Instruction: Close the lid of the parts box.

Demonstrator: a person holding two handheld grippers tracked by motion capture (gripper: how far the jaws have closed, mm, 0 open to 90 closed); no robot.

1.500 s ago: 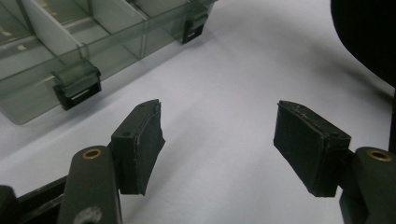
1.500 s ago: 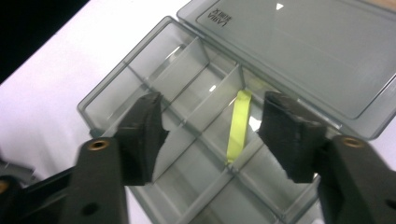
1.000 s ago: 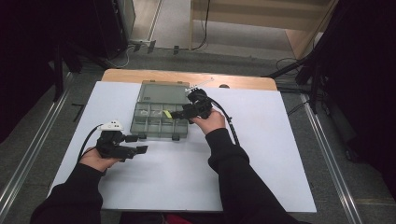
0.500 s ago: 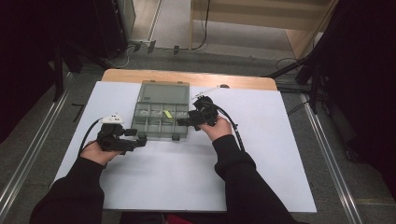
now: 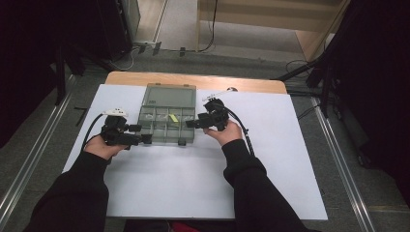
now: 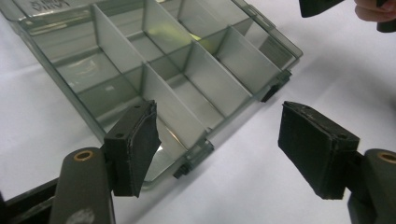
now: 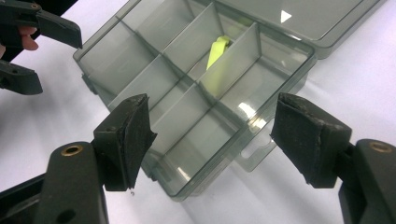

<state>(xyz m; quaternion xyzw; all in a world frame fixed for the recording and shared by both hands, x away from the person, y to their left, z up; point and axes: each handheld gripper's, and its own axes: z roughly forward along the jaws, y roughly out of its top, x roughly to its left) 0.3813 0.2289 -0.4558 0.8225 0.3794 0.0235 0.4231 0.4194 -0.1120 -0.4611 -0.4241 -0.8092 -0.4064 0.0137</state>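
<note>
A clear grey compartment box [image 5: 167, 141] lies at the table's middle back, its lid [image 5: 171, 95] folded open away from me. A small yellow-green piece [image 5: 173, 117] stands in one middle compartment [image 7: 217, 51]. My left gripper [image 5: 143, 139] sits open at the box's near left corner; in the left gripper view its jaws [image 6: 224, 149] straddle the front wall and a latch [image 6: 194, 158]. My right gripper [image 5: 191, 123] is open at the box's right side [image 7: 212, 135], jaws spanning its near corner. Neither holds anything.
A white sheet [image 5: 193, 183] covers the table, with a wooden strip [image 5: 251, 85] showing at the back. A small object [image 5: 231, 89] lies near the back edge. Metal rails and dark floor flank both sides.
My left gripper has moved forward to the box's near left corner. The right gripper has drawn back a little along the box's right side. Both stay open.
</note>
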